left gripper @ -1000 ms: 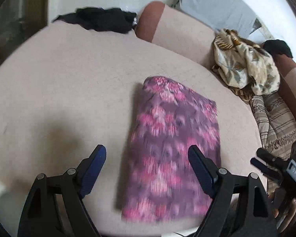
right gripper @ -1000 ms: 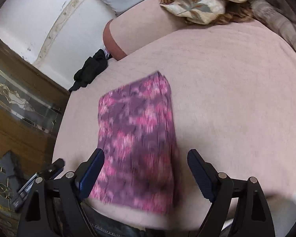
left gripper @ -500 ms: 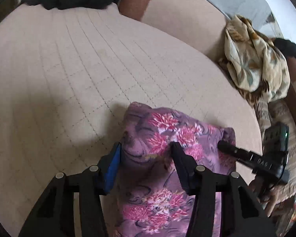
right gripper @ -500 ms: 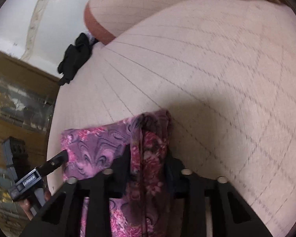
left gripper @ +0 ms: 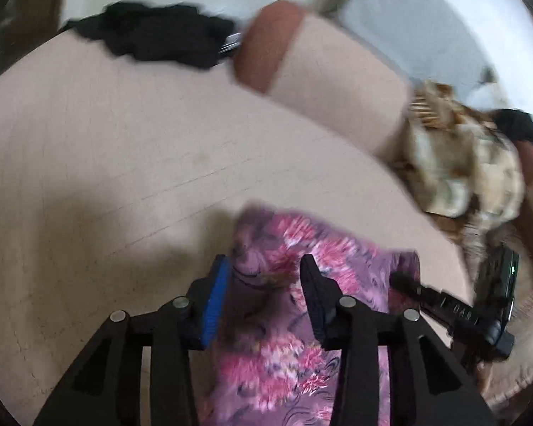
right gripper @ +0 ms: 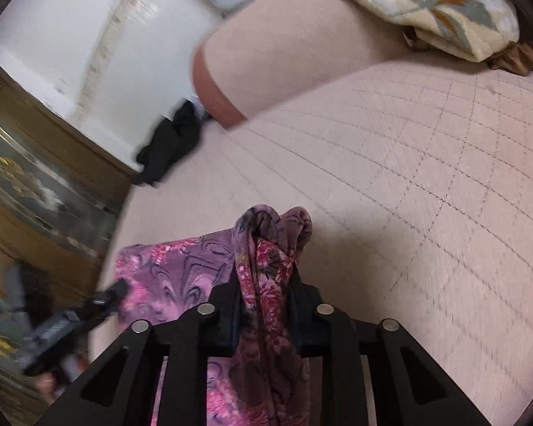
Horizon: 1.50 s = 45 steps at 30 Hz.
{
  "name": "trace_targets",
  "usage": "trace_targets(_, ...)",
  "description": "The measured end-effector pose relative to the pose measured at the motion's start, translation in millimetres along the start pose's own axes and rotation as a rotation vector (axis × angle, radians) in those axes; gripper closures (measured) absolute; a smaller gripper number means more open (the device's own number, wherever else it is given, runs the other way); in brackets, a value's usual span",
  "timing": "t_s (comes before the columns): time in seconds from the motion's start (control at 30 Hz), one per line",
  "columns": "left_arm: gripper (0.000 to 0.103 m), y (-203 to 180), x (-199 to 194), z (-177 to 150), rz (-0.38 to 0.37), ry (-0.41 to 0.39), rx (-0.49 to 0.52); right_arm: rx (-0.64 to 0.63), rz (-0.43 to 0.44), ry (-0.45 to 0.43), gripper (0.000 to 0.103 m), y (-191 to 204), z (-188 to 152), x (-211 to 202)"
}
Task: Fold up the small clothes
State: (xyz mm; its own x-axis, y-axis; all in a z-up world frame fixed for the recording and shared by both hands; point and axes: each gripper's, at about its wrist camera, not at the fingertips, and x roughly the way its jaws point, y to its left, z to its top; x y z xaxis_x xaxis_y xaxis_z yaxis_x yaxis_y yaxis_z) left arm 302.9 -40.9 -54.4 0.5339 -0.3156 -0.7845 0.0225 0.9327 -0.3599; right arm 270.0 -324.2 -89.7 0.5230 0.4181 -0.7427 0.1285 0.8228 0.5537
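Observation:
A purple garment with pink flowers lies folded on a beige quilted bed. My left gripper straddles the garment's far left corner, its jaws a hand-width apart with the cloth bunched between them, not pinched. My right gripper is shut on the garment's far right corner, which bunches up between the pads. The right gripper's tip shows in the left wrist view; the left gripper shows blurred in the right wrist view.
A black garment lies at the bed's far left. A beige bolster with a brown end and a floral cream bundle lie at the back right. A wooden glass-fronted cabinet stands left of the bed.
Both grippers came down from above onto the garment's far corners. The right one closed on its corner and lifted it slightly. The left jaws narrowed around the other corner.

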Motion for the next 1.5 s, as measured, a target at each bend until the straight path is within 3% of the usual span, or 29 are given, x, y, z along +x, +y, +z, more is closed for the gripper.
trace_targets(0.07,0.053,5,5,-4,0.049,0.009,0.027,0.06,-0.007,0.002,0.068,-5,-12,-1)
trace_targets(0.13,0.052,1,-16,-9,0.098,-0.009,0.049,0.044,0.008,-0.059,0.05,5,-29,-34)
trace_targets(0.2,0.032,-5,-46,-20,0.142,-0.063,0.095,0.03,-0.029,-0.11,0.032,14,-49,-65)
trace_targets(0.23,0.027,-6,-55,-25,0.171,-0.068,0.107,0.028,-0.038,-0.118,0.027,20,-64,-82)
trace_targets(0.3,0.026,-16,-94,-46,0.225,-0.078,0.14,0.015,-0.034,-0.096,0.027,33,-96,-113)
trace_targets(0.37,0.024,-29,-131,-69,0.212,-0.073,0.19,-0.014,-0.064,-0.078,0.027,47,-124,-143)
trace_targets(0.47,0.013,-40,-178,-100,0.207,-0.087,0.255,-0.052,-0.11,-0.069,0.026,73,-164,-192)
trace_targets(0.53,0.012,-43,-204,-118,0.198,-0.103,0.283,-0.075,-0.12,-0.077,0.023,90,-187,-217)
trace_targets(0.7,0.007,-42,-259,-153,0.188,-0.119,0.267,-0.073,-0.139,-0.139,0.015,110,-230,-272)
trace_targets(0.77,0.007,-43,-276,-165,0.182,-0.134,0.27,-0.068,-0.126,-0.143,0.015,116,-237,-279)
trace_targets(0.87,0.007,-56,-298,-176,0.24,-0.144,0.33,-0.088,-0.137,-0.158,0.015,129,-245,-294)
trace_targets(1.0,0.007,-68,-325,-185,0.228,-0.202,0.387,-0.112,-0.139,-0.214,0.013,143,-256,-322)
trace_targets(1.13,0.006,-66,-332,-192,0.212,-0.192,0.379,-0.096,-0.15,-0.195,0.013,152,-266,-331)
trace_targets(1.27,0.006,-60,-330,-187,0.207,-0.174,0.365,-0.131,-0.163,-0.187,0.013,164,-266,-335)
trace_targets(1.37,0.006,-64,-326,-176,0.184,-0.146,0.444,-0.174,-0.184,-0.203,0.013,176,-261,-338)
trace_targets(1.5,0.006,-68,-330,-162,0.218,-0.174,0.539,-0.211,-0.172,-0.198,0.012,183,-256,-335)
